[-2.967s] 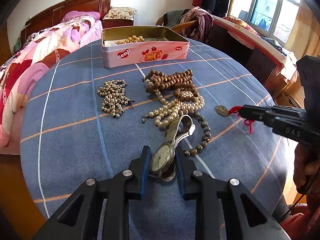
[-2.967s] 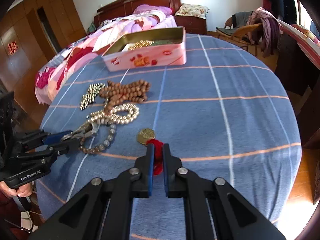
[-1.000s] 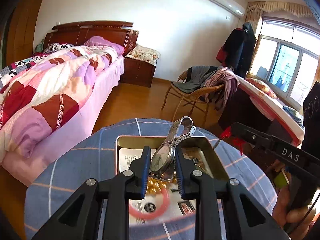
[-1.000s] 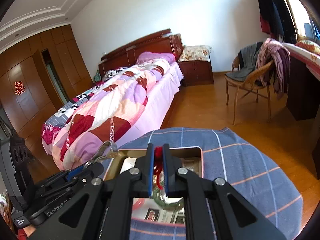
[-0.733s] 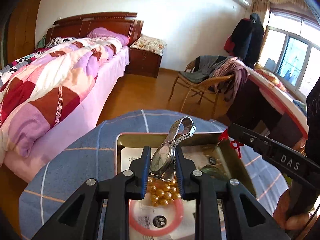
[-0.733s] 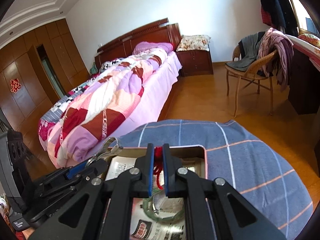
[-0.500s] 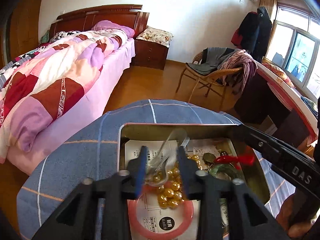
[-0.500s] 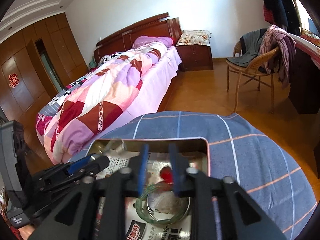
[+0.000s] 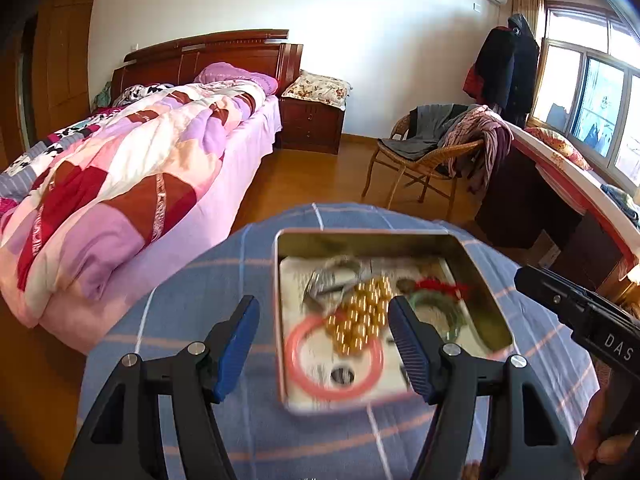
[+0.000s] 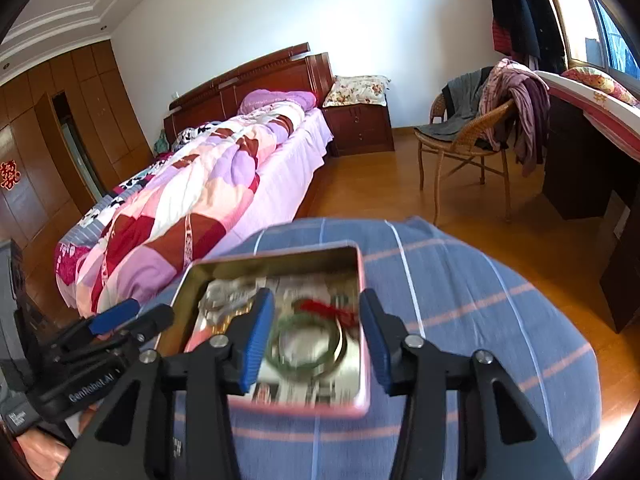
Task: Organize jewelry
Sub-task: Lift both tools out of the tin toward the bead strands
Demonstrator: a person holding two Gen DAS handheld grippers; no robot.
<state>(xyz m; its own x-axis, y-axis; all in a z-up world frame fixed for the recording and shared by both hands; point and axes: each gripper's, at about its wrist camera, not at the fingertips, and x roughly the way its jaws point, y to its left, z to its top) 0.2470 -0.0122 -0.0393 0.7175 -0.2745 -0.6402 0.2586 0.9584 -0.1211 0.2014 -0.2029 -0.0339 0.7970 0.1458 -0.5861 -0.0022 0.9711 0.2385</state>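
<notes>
An open pink tin (image 9: pixel 360 234) on the blue tablecloth holds the jewelry. A silver watch (image 9: pixel 328 276) lies in it at the back left, beside gold beads (image 9: pixel 360 312), a pink bangle (image 9: pixel 304 360), a green bangle (image 9: pixel 452 312) and a red-corded pendant (image 9: pixel 436 286). My left gripper (image 9: pixel 322 308) hovers over the tin, its jaws opening and nothing gripped between them. Over the tin's right half, my right gripper (image 10: pixel 316 304) also has opening jaws and grips nothing. Below it lie the red cord (image 10: pixel 324 307) and the green bangle (image 10: pixel 308 344). The picture of the tin is motion-blurred.
The round table with its blue checked cloth (image 9: pixel 192 300) ends just beyond the tin (image 10: pixel 280 254). A bed with a patchwork quilt (image 9: pixel 120 184) stands to the left. A wicker chair (image 9: pixel 424 160) draped with clothes and a dark desk (image 9: pixel 560 184) are at the right.
Both grippers carried their pieces from the table to above the tin, then opened. The watch dropped from the left one and the red-corded pendant from the right one into the tin.
</notes>
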